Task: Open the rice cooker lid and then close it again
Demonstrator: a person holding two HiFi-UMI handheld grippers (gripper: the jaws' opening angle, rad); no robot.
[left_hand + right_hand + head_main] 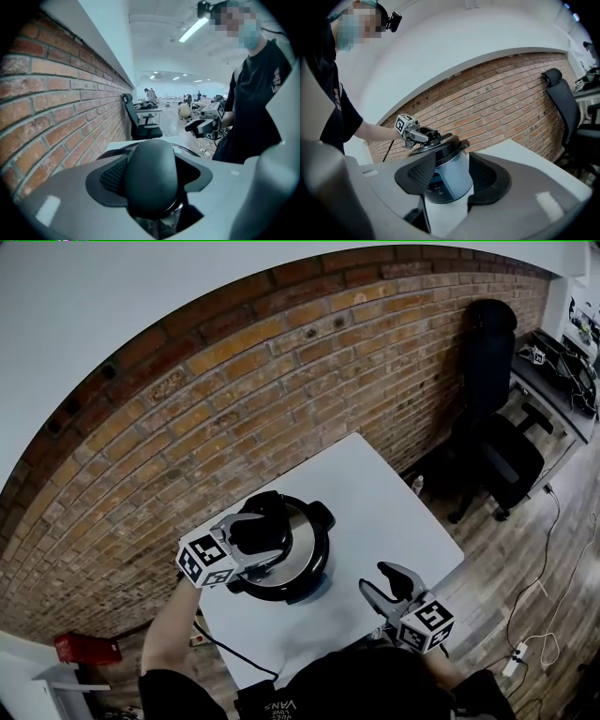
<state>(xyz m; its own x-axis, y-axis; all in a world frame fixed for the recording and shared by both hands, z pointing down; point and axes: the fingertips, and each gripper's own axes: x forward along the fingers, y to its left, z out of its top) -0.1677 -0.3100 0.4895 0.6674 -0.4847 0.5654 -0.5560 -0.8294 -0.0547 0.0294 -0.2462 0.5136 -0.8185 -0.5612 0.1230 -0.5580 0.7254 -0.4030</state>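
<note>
My left gripper (255,542) is closed on the lid handle (267,526) of the rice cooker (317,559), which stands near left on the surface (375,502). My right gripper (377,579) is open and empty, right of it.

The knob (152,173) between the jaws of the left gripper (251,542) is black plastic, smooth, with a soft shine. The lid (302,531) around it is glossy and looks like polished metal at the rim. The body of the rice cooker (450,179), in front of the right gripper (386,585), is pale blue, smooth and glossy. Both grippers are matt grey plastic; their pads (422,171) are black with a fine grid texture. The table (375,493) under them is white, smooth and matt. The wall (234,399) beyond the left gripper is rough brick. The floor (525,549) to the right of the right gripper is wood with a slight shine.
</note>
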